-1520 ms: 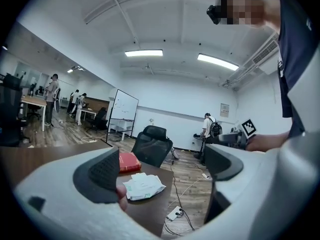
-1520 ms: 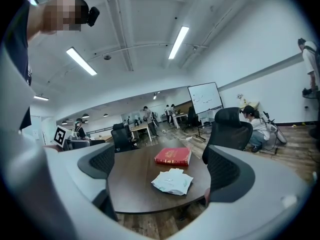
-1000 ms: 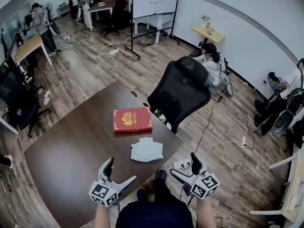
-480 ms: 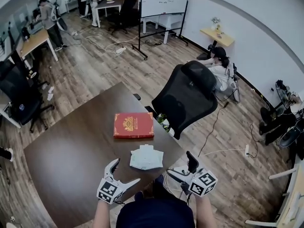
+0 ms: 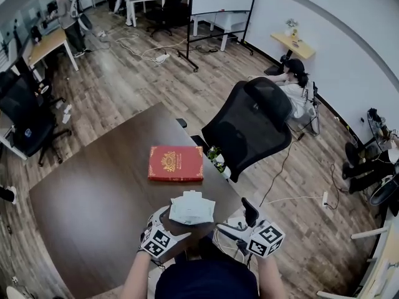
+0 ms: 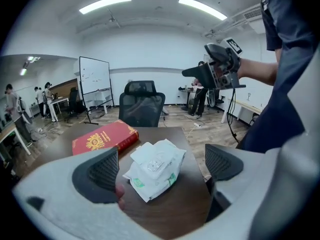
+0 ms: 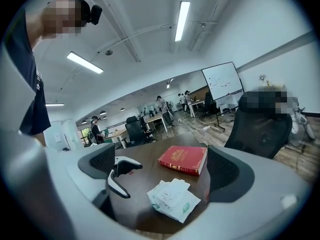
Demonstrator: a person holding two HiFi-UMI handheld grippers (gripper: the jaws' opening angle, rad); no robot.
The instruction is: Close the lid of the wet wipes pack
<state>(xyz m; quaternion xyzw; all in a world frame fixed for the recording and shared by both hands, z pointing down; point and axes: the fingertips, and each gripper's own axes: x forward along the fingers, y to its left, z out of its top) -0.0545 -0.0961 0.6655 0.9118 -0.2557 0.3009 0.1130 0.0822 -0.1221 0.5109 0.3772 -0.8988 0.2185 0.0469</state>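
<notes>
The left gripper (image 5: 174, 224) was at the near edge of the dark wooden table (image 5: 93, 198). Its jaws stood wide apart and gripped nothing. The right gripper (image 5: 238, 220) was beyond the table's near corner, on the person's right. Its jaws were likewise spread and empty, and it was clear of the table surface. The wet wipes pack (image 5: 192, 208) lay flat on the table just beside the left gripper, near the near corner. In the left gripper view the pack lay ahead of the jaws, framed between them. Contact between jaw and pack could not be confirmed. The lid (image 6: 150, 154) lay on the pack's top face; whether it was fully shut could not be determined. A red book (image 5: 176, 163) lay farther along the table, apart from the pack. A black office chair (image 5: 249, 126) stood beyond the table's far edge.
</notes>
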